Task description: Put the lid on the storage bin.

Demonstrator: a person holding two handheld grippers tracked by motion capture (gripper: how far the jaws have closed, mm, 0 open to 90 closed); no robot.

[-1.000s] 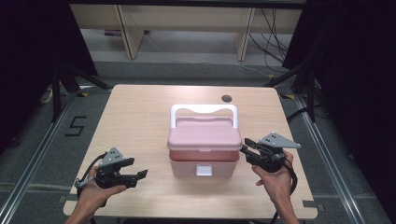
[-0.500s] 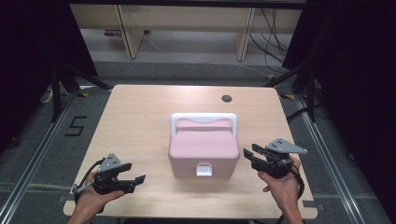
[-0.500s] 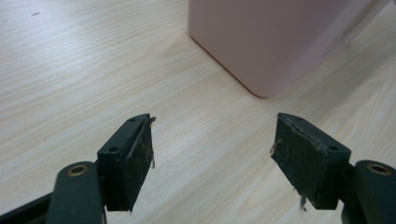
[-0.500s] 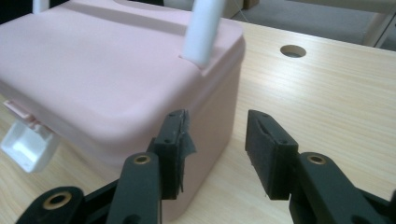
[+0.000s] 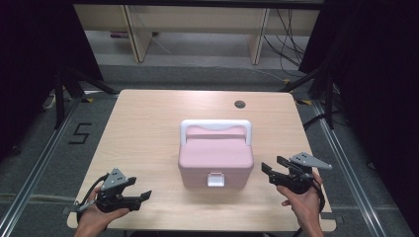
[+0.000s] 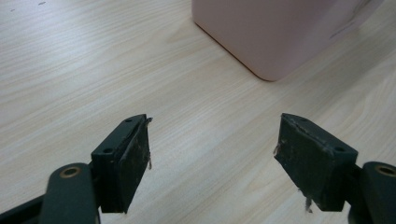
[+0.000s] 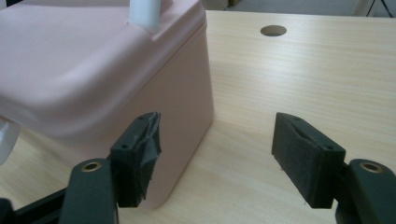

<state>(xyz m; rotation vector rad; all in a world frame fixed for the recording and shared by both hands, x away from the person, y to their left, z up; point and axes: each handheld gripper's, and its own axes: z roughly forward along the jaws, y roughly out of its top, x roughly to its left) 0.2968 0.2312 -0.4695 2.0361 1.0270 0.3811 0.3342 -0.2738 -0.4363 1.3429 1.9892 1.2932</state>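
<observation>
So your box (image 5: 216, 157) sits mid-table (image 5: 148, 128), lid down, handle flat. Both claws are spread and empty: left gripper (image 5: 142, 197) parked well off, right gripper (image 5: 269, 170) just opened beside its corner, probably letting go.

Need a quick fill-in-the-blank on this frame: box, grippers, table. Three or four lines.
1. The pink box has a ____ carry handle.
2. The left gripper has its jaws ____, nothing between them.
3. The right gripper sits beside the box's ____ side in the high view.
4. The table has a round ____ near its far edge.

Missing: white; open; right; hole
</observation>
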